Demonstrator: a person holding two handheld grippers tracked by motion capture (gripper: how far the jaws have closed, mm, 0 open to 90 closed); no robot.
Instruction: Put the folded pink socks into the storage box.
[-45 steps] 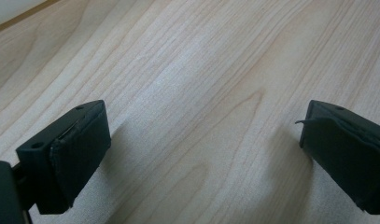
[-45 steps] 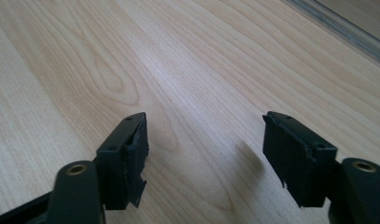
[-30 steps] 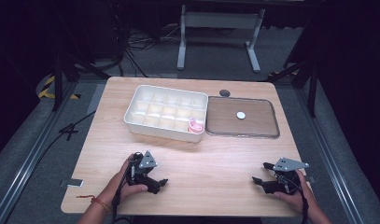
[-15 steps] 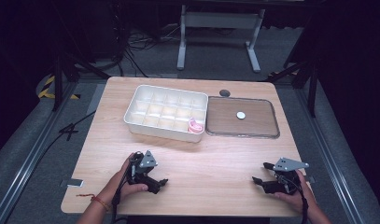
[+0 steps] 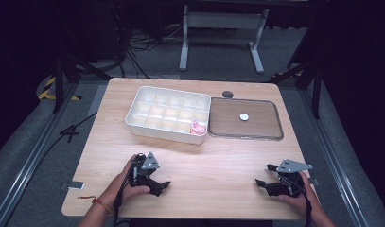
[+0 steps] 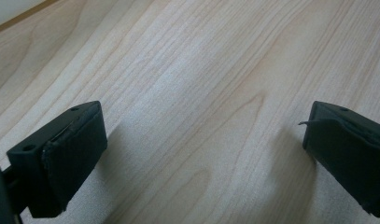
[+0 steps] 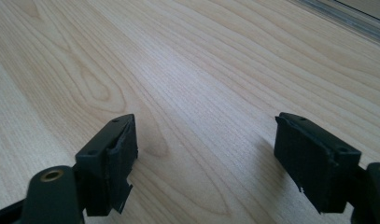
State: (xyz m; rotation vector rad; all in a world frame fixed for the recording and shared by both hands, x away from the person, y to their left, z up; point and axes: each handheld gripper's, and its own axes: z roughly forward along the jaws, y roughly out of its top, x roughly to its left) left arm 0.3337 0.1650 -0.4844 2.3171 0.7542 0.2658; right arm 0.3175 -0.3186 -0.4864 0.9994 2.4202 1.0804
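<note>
Both grippers are parked near the front edge of the table, one toward each front corner, and neither has anything in it. The left gripper [image 6: 204, 149] has its jaws spread wide over bare wood, and the right gripper [image 7: 204, 163] is gaping the same way. In the high view they sit well apart from everything else. The nearest thing worth grabbing looks like the little pink thing [image 5: 197, 127], sitting in the front right corner compartment of the white divided tray [image 5: 133, 118] in the middle of the table. It's too small from here to say exactly what it is, maybe a ring or a coil of something. My guess is it's light and a bit soft, so a gentle pinch from above should do, across its outer edge rather than squashing the middle. The compartment walls are tight around it, so the jaws would have to come in narrowed and straight down. Just right of the tray lies a clear lid [image 5: 268, 135] flat on the table with a small white disc [image 5: 244, 116] on it. That lid looks stiff but slippery and thin, so I'd take it by a rim, probably with both grippers.
</note>
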